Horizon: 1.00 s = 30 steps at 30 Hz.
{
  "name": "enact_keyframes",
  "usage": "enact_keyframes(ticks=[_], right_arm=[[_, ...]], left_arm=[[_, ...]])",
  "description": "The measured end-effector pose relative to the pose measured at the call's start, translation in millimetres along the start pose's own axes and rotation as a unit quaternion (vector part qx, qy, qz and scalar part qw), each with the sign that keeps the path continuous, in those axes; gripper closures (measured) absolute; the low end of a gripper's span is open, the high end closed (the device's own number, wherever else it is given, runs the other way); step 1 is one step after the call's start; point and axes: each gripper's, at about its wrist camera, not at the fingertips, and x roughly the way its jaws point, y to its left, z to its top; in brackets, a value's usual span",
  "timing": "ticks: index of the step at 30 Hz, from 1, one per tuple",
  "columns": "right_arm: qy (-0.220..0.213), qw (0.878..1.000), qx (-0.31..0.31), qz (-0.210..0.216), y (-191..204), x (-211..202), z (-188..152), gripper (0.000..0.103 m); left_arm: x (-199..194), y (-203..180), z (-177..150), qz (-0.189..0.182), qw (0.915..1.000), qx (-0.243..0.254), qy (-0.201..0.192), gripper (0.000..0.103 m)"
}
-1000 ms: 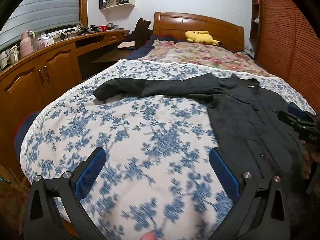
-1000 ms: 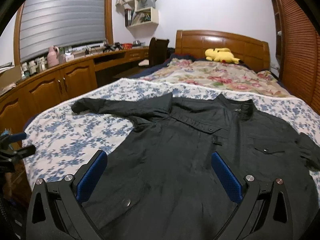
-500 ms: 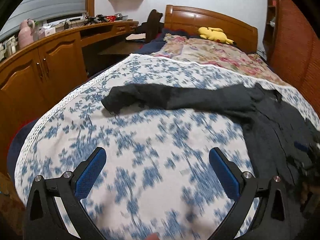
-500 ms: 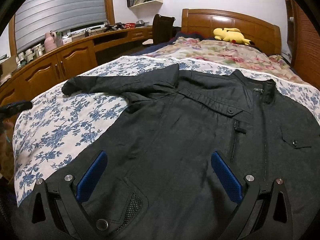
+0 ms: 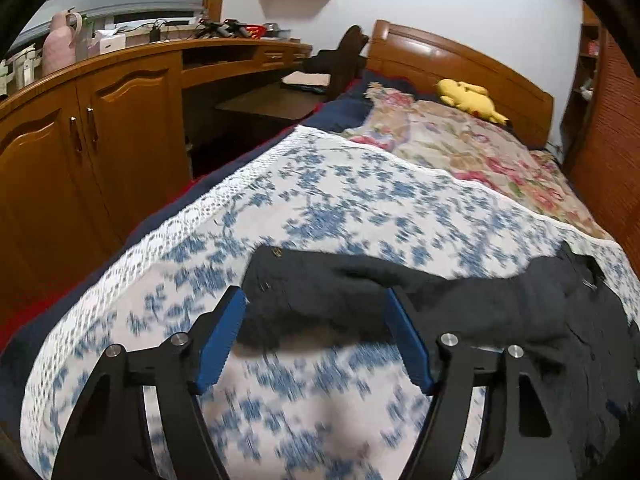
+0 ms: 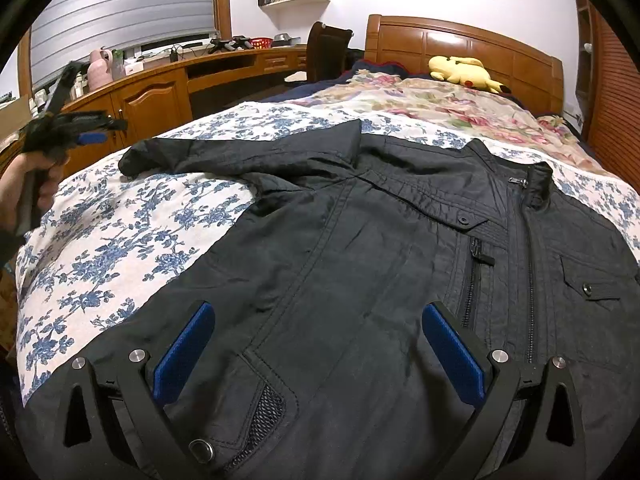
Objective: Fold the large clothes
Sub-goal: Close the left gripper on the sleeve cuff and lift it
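Jacket: a large dark jacket (image 6: 380, 248) lies face up and zipped on the blue-flowered bedspread (image 6: 120, 240), collar toward the headboard (image 6: 460, 40), spread flat, which suits folding it in place.
Sleeve: its sleeve (image 5: 340, 292) stretches sideways away from the body toward the bed's cupboard side, cuff end free on the spread; stretched out like this it probably has to come in over the chest first.
Left hand-held gripper: the left hand-held gripper (image 5: 314, 336) is angled down at the cuff end, jaws closing, the sleeve cloth between the blue pads (image 5: 220, 340) but not visibly pinched; the view is blurred, so contact is uncertain.
Right hand-held gripper: the right hand-held gripper (image 6: 320, 352) hovers wide over the lower front near a mesh pocket (image 6: 264, 408), holding nothing, likely waiting to take the hem.
Edges: the lace border of the spread (image 5: 192, 216) runs near the cuff, with the wooden cupboards (image 5: 80, 140) beyond the drop.
Open room: bare spread lies between sleeve and hem; the flowered quilt (image 6: 420, 104) and a yellow plush toy (image 6: 464, 72) sit well apart at the head.
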Motion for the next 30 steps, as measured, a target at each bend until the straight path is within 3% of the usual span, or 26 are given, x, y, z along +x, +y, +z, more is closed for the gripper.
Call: enact_keyframes(ticks=[4,8,18,24,26,30], right_arm=[[-0.001,1.0,-0.001,0.0,1,2,0,0.0],[0.0,1.0,0.001,0.002,0,3,-1,0.0],[-0.001,1.0,0.001,0.001,1,5,-2,0.0],[0.0,1.0,0.001,0.002,1,6,-2,0.0],[0.001,1.0,0.001,0.002,1,6,-2,0.0],[0.002,1.0,0.001,0.002,1,8,-2,0.0]], left_arm=[[19,11,11,0.031,0.9995,-0.004,-0.004,0.03],[47,30,5,0.043,0.998,-0.027,0.037,0.03],[64,30,-34,0.014,0.9919,-0.03,0.123,0.03],[72,19,-47,0.009,0.9907,-0.033,0.131,0.031],[71,16,-49,0.004,0.9912,-0.026,0.13,0.04],[69,9,-47,-0.012,0.9902,-0.014,0.138,0.073]])
